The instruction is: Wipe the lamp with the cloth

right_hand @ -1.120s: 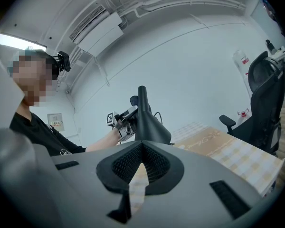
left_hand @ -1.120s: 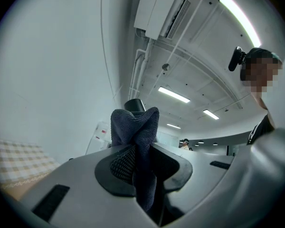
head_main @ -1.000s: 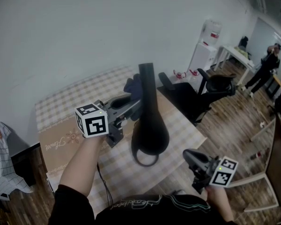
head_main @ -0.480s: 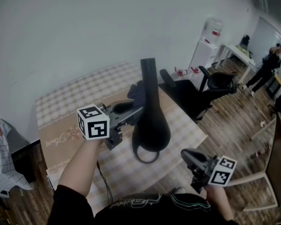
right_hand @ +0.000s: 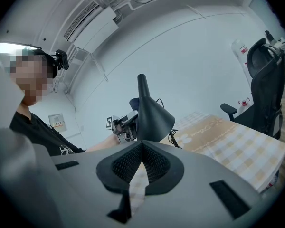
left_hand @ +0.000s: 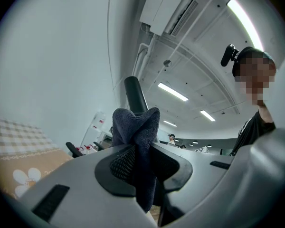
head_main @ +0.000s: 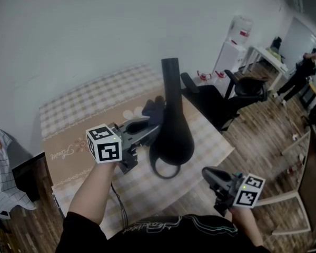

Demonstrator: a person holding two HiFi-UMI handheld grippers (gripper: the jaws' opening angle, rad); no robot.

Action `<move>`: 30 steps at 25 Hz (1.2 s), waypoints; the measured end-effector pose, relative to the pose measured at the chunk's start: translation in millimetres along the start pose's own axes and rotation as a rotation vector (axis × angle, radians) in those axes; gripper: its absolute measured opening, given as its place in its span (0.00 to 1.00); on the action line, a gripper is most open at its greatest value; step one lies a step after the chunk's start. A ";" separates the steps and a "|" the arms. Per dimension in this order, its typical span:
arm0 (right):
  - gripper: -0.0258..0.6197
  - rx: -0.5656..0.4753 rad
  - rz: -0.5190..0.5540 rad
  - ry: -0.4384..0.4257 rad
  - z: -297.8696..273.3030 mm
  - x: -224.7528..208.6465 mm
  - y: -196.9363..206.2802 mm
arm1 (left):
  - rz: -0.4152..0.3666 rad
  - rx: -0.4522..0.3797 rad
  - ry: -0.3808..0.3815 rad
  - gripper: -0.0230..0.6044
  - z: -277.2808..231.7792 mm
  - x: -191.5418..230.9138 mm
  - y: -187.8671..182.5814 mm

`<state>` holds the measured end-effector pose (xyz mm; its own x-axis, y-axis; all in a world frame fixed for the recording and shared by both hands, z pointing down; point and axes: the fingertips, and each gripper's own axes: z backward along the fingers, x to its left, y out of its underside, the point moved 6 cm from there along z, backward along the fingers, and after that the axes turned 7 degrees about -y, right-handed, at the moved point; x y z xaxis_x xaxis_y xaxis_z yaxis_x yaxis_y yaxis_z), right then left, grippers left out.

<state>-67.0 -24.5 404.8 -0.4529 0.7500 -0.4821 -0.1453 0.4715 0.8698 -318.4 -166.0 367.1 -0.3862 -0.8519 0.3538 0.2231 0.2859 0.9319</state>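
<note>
A black lamp with a tall neck and a bell-shaped shade stands on the checked table; it also shows in the right gripper view as the lamp. My left gripper is shut on a dark blue-grey cloth, which presses against the left side of the lamp's neck. In the left gripper view the cloth bulges up from between the jaws, with the lamp neck just behind. My right gripper hangs low at the right, shut and empty, apart from the lamp.
A tan runner with flower print crosses the table. A black office chair stands right of the table. A water dispenser and a person are far back right. A cable hangs off the table's near edge.
The left gripper with the cloth has slid slightly down and nearer along the lamp's neck. The right gripper has barely moved.
</note>
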 end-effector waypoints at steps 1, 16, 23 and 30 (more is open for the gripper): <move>0.06 0.006 0.003 -0.006 -1.4 1.6 -0.6 | 0.009 -0.004 -0.007 0.15 2.5 -0.2 4.2; 0.06 0.058 0.001 -0.143 -20.1 25.6 13.3 | 0.029 0.098 -0.357 0.15 61.2 -60.4 51.5; 0.06 0.061 -0.038 -0.212 10.3 49.5 41.1 | 0.109 0.027 -0.401 0.15 83.7 -159.2 76.2; 0.06 0.036 -0.025 -0.273 62.7 96.5 57.2 | 0.165 0.014 -0.408 0.15 80.6 -265.0 121.8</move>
<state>-63.8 103.9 401.4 -0.1948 0.8327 -0.5183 -0.1202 0.5041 0.8552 -261.0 129.9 393.2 -0.6687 -0.5521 0.4980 0.3001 0.4124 0.8601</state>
